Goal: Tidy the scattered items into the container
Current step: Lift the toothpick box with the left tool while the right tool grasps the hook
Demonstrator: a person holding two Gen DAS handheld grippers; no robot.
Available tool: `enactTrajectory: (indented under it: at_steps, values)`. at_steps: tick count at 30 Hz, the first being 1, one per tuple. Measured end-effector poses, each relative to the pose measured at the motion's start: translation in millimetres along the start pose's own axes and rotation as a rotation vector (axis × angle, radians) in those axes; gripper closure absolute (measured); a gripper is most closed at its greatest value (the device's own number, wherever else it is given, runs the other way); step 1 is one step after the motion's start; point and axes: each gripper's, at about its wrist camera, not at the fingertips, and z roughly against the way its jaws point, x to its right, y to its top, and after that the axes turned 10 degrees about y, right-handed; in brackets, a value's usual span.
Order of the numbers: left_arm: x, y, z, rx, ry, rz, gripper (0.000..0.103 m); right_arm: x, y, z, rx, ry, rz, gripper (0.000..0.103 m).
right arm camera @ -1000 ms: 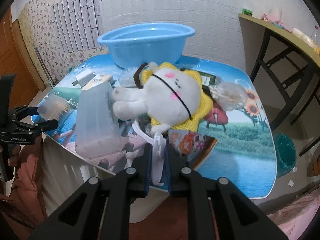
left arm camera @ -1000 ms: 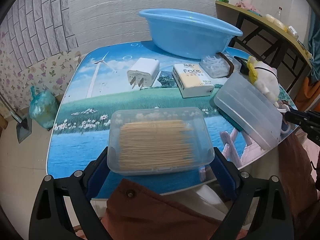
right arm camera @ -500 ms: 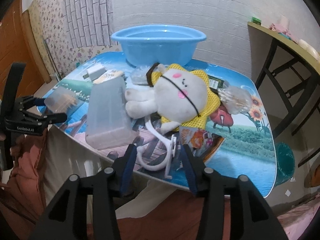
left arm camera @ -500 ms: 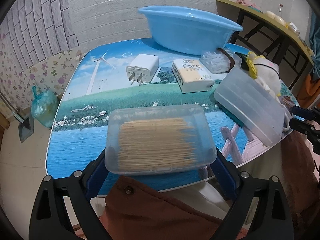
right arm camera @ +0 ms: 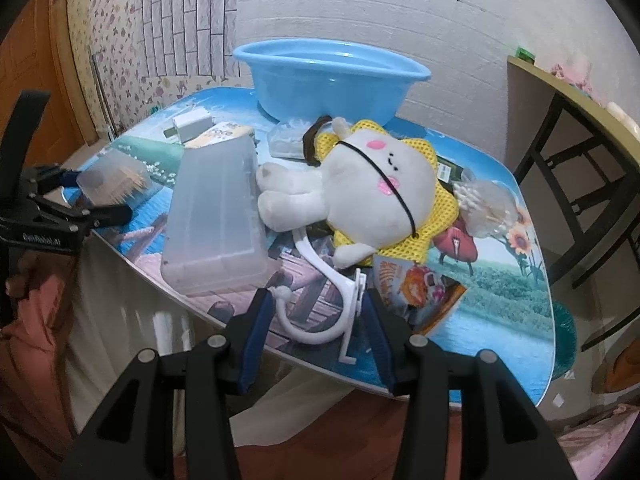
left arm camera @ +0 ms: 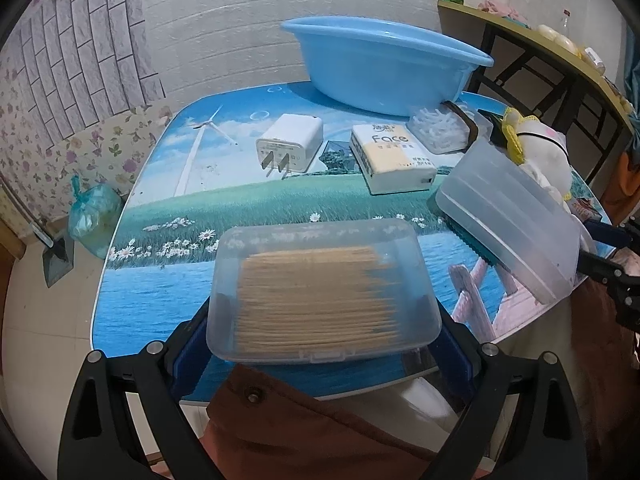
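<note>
My left gripper is shut on a clear box of toothpicks, held over the table's near edge; it also shows in the right wrist view. My right gripper is open, its fingers either side of a white hook clip that lies on the table. The blue basin stands at the back of the table. Scattered on the table are a white charger plug, a tissue pack, a long clear box, a plush toy and a snack packet.
A clear bag of cotton swabs lies at the table's right side, and a clear box of small white items sits by the basin. A side table stands to the right. A blue rubbish bag sits on the floor at left.
My right gripper has opened and let go of the white hook clip, which now lies on the table between the fingers. My left gripper has lifted the toothpick box slightly.
</note>
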Motion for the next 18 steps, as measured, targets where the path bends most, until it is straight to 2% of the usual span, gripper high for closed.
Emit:
enactTrajectory:
  at_steps: [2,9,18]
  values:
    - [-0.8,-0.6,1.4,0.005,-0.01,0.004,0.01,1.2,-1.5,-7.3,-0.03,0.009,-0.005,0.056]
    - [-5.8,1.6,10.9,0.028,-0.024,0.026,0.01,11.5,-0.9,-2.6,0.01,0.048,-0.056,0.058]
    - [-11.6,13.1,29.1,0.076,-0.024,0.042,0.011,8.1,11.9,39.7,0.118,0.075,-0.053,0.058]
